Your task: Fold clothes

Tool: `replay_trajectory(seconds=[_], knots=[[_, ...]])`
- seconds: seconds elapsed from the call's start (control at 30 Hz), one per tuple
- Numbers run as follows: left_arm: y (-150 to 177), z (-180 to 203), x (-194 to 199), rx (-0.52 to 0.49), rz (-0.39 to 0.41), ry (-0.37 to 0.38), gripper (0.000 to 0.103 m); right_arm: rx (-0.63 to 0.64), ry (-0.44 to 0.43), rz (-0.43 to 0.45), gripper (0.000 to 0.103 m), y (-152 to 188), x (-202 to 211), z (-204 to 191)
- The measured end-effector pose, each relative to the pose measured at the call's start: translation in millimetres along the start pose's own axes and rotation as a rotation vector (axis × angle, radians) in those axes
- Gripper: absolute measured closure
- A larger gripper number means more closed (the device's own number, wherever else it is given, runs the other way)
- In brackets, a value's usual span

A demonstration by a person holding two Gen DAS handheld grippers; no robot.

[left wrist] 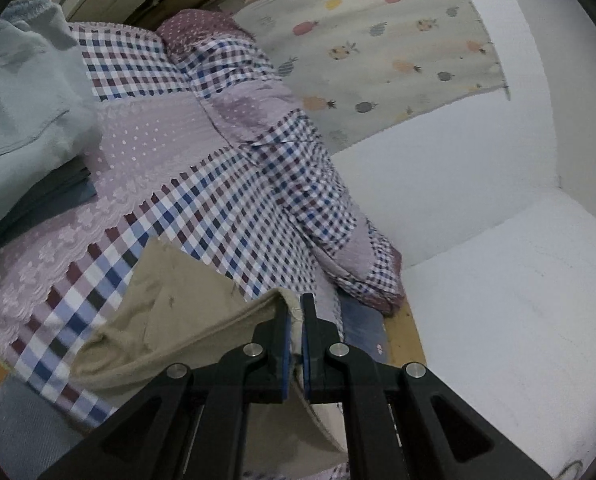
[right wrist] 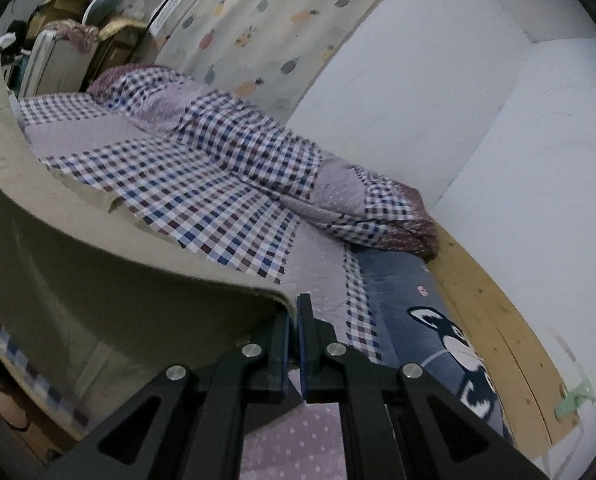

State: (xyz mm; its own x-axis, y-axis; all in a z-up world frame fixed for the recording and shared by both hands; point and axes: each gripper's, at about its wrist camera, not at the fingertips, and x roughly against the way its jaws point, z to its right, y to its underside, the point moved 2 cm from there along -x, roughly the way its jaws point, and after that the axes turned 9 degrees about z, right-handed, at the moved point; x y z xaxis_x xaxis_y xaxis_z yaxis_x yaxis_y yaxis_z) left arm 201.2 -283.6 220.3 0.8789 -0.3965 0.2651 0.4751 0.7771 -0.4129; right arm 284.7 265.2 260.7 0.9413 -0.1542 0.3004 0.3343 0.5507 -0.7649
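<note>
L gripper [left wrist: 296, 316] & R gripper [right wrist: 294, 316] both pinched tight on khaki cloth [left wrist: 170, 300], above checked quilt [left wrist: 226, 200].

Khaki garment [left wrist: 170, 304]; checked lilac quilt [right wrist: 202, 184]; pineapple-print curtain [left wrist: 397, 40].

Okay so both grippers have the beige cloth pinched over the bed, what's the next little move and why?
Probably carry both held edges forward together and lay them down. The left gripper and right gripper each clamp an edge of the beige garment, which hangs lifted in a curve above the checkered quilt, not yet folded flat.
</note>
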Motion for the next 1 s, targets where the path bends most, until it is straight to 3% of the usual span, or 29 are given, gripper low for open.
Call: replay_trajectory(seconds=[0.4, 0.67, 0.83, 1.0], knots=[[-45.8, -24.7, -158.0, -0.011, -0.007, -0.196, 0.1, 0.008, -0.128, -0.158, 0.103, -4.2, -185.7, -4.1], [-56.3, -78.1, -278.5, -0.034, -0.057, -0.382, 0.1, 0.038, -0.254, -0.339, 0.102, 6.0, -332.0, -47.5], [-54.1, -119.4, -332.8, -0.02, -0.101, -0.496, 0.1, 0.059, -0.326, -0.459, 0.102, 28.9, -396.7, -73.3], [-53.6, -130.2, -358.2, -0.028, -0.106, -0.512, 0.1, 0.025, -0.339, -0.502, 0.102, 46.9, -432.7, -76.7]])
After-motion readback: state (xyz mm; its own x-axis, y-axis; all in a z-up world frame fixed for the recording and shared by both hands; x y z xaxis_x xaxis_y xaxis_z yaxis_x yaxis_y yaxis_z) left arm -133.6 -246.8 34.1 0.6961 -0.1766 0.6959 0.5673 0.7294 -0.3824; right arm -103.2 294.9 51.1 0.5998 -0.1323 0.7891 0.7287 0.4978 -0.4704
